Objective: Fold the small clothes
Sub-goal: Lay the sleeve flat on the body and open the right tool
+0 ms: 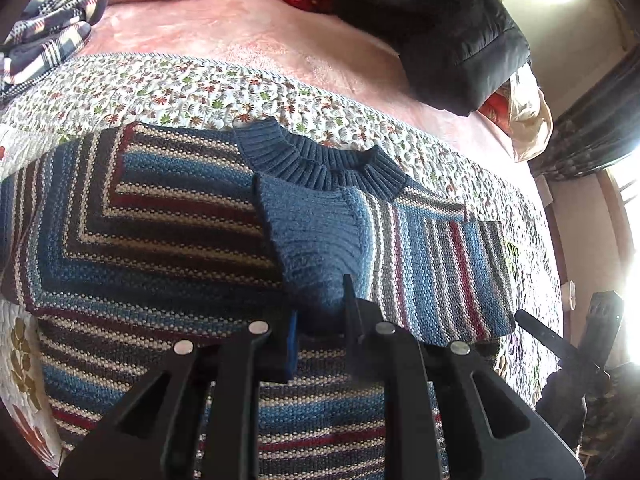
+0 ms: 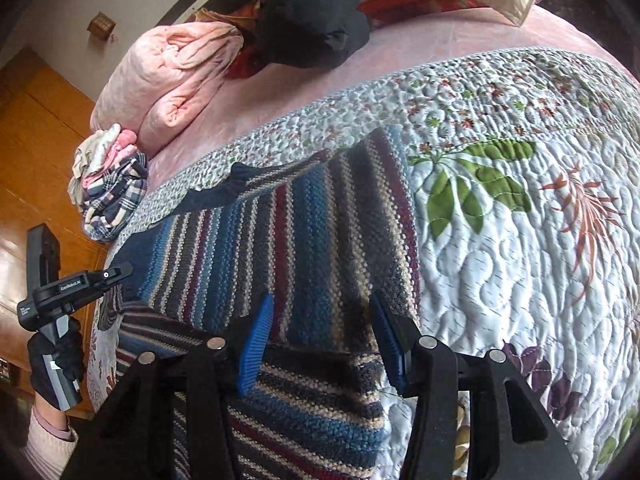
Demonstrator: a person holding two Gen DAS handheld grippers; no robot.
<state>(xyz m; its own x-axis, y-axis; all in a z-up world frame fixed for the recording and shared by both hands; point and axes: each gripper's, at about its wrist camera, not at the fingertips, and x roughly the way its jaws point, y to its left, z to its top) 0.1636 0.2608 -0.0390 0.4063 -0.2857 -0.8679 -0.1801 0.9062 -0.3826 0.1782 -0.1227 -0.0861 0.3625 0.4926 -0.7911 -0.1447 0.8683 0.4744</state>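
A small striped sweater (image 1: pixel 168 216) lies flat on a quilted floral bedspread (image 1: pixel 168 88), which covers a pink blanket (image 1: pixel 260 36) on the bed. The collar of the sweater, in dark blue rib, points to the far side. Both sleeves are folded in over the body, and the blue cuff (image 1: pixel 316 240) of one sleeve rests in the middle, just under the collar.

The left gripper (image 1: pixel 320 332) is low over the sweater, near this cuff. Its fingers stand a little apart, and I think the cloth between them is only under them, not pinched, but the view is too close to be sure. The right gripper (image 2: pixel 320 340) is above the folded sleeve at the edge of the sweater (image 2: pixel 280 240); its blue pads (image 2: pixel 256 344) are wide apart and hold nothing.

In the right wrist view the person's gloved hand (image 2: pixel 56 360) holds the handle of the other tool. Far on the bed are a plaid cloth (image 1: pixel 52 36) and a black jacket (image 1: pixel 452 40).
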